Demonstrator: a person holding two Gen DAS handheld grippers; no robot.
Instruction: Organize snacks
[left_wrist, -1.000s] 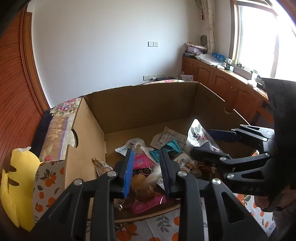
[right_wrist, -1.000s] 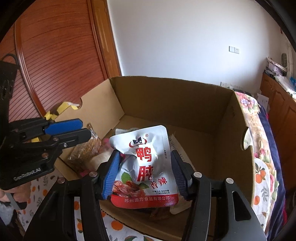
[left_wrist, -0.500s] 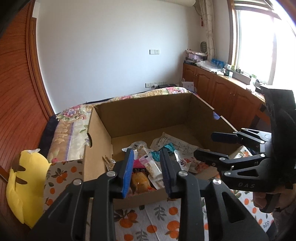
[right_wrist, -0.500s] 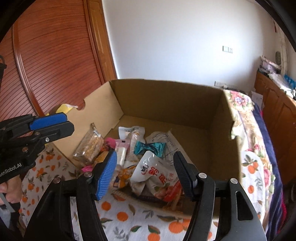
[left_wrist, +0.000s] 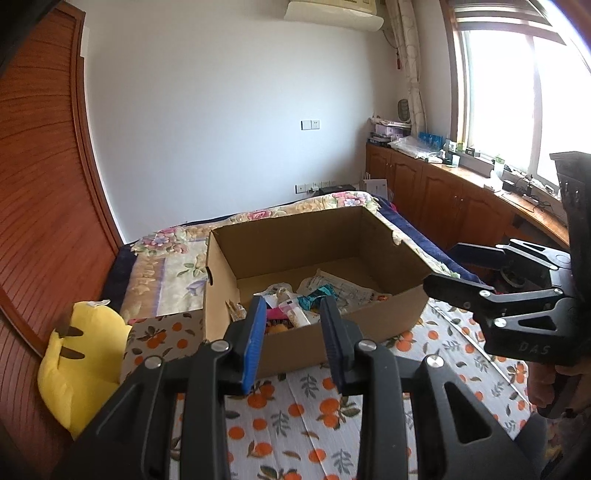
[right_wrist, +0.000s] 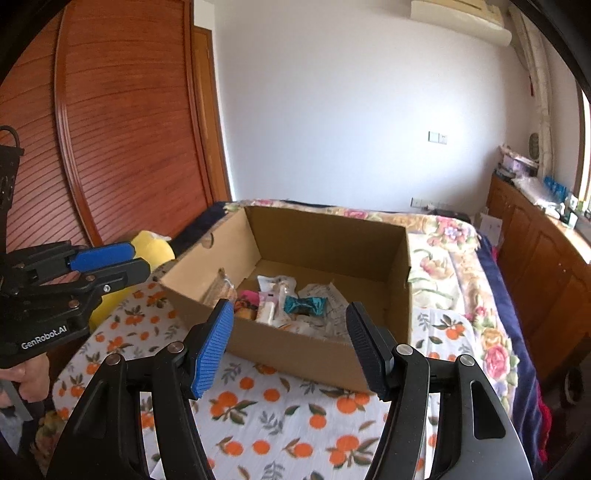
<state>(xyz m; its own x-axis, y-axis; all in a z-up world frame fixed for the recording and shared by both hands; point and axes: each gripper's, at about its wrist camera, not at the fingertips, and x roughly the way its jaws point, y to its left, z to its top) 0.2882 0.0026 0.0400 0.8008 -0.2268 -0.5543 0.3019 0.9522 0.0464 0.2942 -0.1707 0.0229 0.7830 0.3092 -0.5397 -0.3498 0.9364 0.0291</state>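
Orange-print bedspread (right_wrist: 280, 413) under open brown cardboard box (right_wrist: 295, 354) of snack packets (right_wrist: 304, 306). Both grippers pulled back from it: right gripper (right_wrist: 290, 345) dropped its white pouch inside, jaws spread and empty; left gripper (left_wrist: 291, 341) narrowly parted, holding nothing. Likely a finished drop-off.

We see a matt brown cardboard box (right_wrist: 295, 343) on orange-printed cloth (right_wrist: 280, 424), glossy foil snack wrappers (right_wrist: 304, 305) inside, ribbed blue pads (right_wrist: 212, 347), and slatted, varnished wooden doors (right_wrist: 122, 122).

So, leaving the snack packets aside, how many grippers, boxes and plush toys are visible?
Grippers: 2 (left gripper; right gripper, jaws have just been opening, nothing between them)
Cardboard box: 1
Yellow plush toy: 1
Total: 4
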